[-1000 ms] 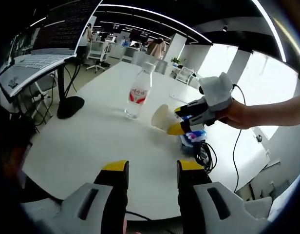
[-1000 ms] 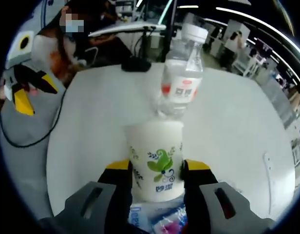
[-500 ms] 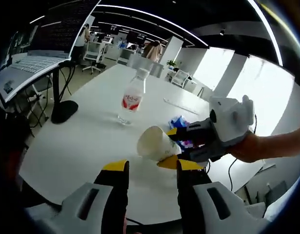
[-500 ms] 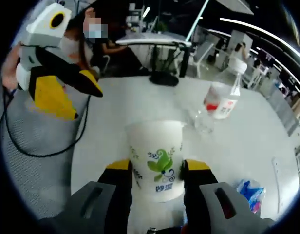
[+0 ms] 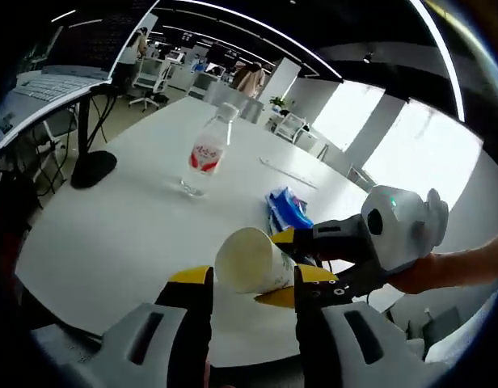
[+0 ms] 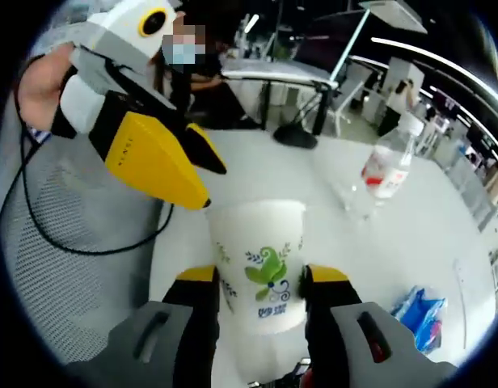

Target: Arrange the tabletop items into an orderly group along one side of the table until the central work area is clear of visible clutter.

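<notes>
White table top fills a big office room. The paper cup is pinched between the jaws of the right gripper, at 6 o'clock in its view, while the left gripper is open and holds nothing. The cup looks light and easy to squash, so it should be squeezed softly around its middle; the water bottle at 11 o'clock and the blue tissue pack wait on the table.

The paper cup's base is cut off below the right hand-held gripper. The bottle's label is too small to read.
</notes>
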